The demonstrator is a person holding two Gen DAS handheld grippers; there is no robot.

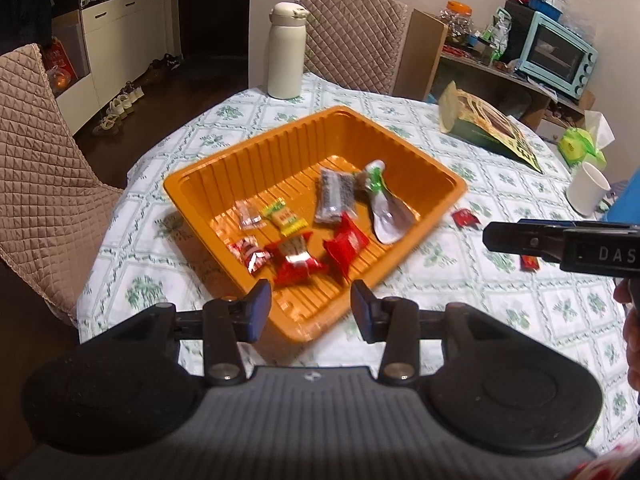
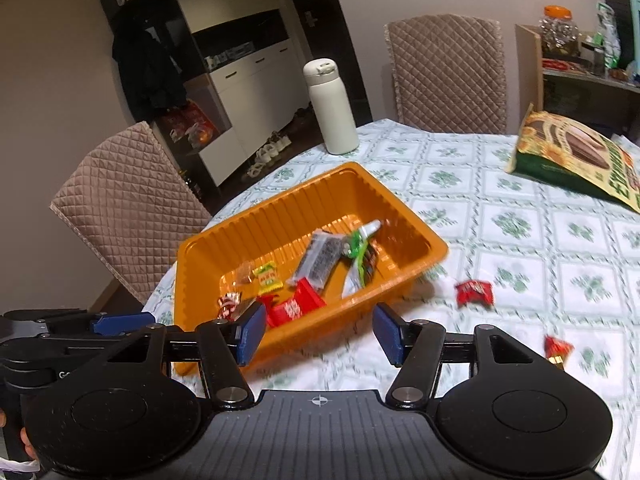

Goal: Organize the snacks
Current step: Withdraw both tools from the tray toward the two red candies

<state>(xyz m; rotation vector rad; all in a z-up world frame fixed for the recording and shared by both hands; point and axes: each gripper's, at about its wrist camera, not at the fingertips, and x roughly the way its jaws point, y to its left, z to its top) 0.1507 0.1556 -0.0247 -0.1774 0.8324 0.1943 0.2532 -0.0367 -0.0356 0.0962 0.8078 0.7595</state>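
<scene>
An orange plastic tray (image 1: 420, 148) (image 2: 404, 208) sits on the patterned tablecloth and holds several wrapped snacks, among them red packets (image 1: 345, 243), a yellow candy (image 1: 285, 216), a grey bar (image 1: 335, 196) and a silver-green pouch (image 1: 386, 216). My left gripper (image 1: 312, 310) is open and empty above the tray's near edge. My right gripper (image 2: 320, 336) is open and empty, just in front of the tray; it shows at the right in the left wrist view (image 1: 560, 242). Two red candies lie on the cloth right of the tray (image 2: 474, 293) (image 2: 557, 349).
A white thermos (image 1: 285, 52) stands behind the tray. A sunflower seed bag (image 2: 580, 160) lies at the back right. A white cup (image 1: 587, 189) and a tissue box (image 1: 580, 146) are at the right. Quilted chairs (image 1: 40, 168) (image 2: 446, 76) surround the table.
</scene>
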